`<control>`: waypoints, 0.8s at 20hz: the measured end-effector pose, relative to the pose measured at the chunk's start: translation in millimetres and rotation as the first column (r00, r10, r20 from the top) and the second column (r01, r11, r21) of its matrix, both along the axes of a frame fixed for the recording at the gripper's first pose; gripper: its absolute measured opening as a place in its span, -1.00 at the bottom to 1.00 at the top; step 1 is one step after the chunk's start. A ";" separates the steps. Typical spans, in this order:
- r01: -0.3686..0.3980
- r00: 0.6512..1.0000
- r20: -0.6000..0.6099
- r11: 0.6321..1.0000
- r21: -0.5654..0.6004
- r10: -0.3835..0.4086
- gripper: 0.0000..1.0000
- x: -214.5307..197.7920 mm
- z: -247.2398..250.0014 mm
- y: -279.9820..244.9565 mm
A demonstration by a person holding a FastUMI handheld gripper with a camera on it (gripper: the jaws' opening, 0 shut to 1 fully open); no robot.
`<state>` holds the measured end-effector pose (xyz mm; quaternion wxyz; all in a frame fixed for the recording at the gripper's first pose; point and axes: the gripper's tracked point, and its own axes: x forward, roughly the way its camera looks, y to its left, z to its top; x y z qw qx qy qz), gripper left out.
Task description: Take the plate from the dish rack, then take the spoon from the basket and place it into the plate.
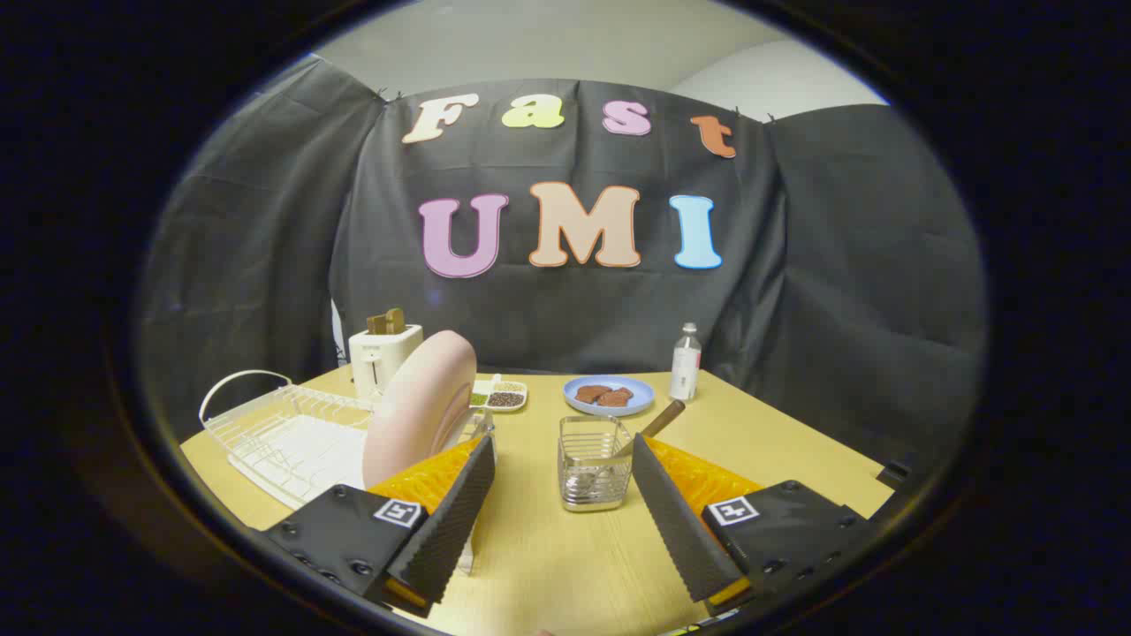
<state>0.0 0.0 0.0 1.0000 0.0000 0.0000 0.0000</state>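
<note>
Fingers of the gripper (558,459) stand wide apart with nothing between them but bare table (548,548); the wire basket (594,464) sits just ahead in the gap, nearer the right finger. The pink plate (422,405) stands on edge at the near end of the white dish rack (283,433), just beyond the left finger and seemingly close against its tip, though contact cannot be confirmed. The spoon (654,424) leans in the basket, its brown handle slanting up and away to the right, the bowl end down inside the wires.

The step in hand looks to be the first one: taking the plate out of the rack. To do it well, the gripper should swing left so the plate's upper rim falls between the open fingers rather than outside them, then close across the plate's thin edge. A grip near the top of the rim should let it lift straight up out of the rack's slots; pulling sideways risks dragging the light rack along the table. The plate is smooth and may slip if pinched only at the very lip, so a deeper bite seems wiser. It should be set flat on open table near the basket, clear of the blue plate of food (610,395) and the bottle (686,362) behind.
</note>
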 end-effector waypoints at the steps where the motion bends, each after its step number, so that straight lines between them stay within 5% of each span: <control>1: 0.000 1.000 -0.002 1.000 0.000 0.000 1.00 -0.5 -1.0 0.1; 16: 0.008 1.000 -0.010 1.000 -0.005 -0.008 1.00 0.8 -1.0 -1.1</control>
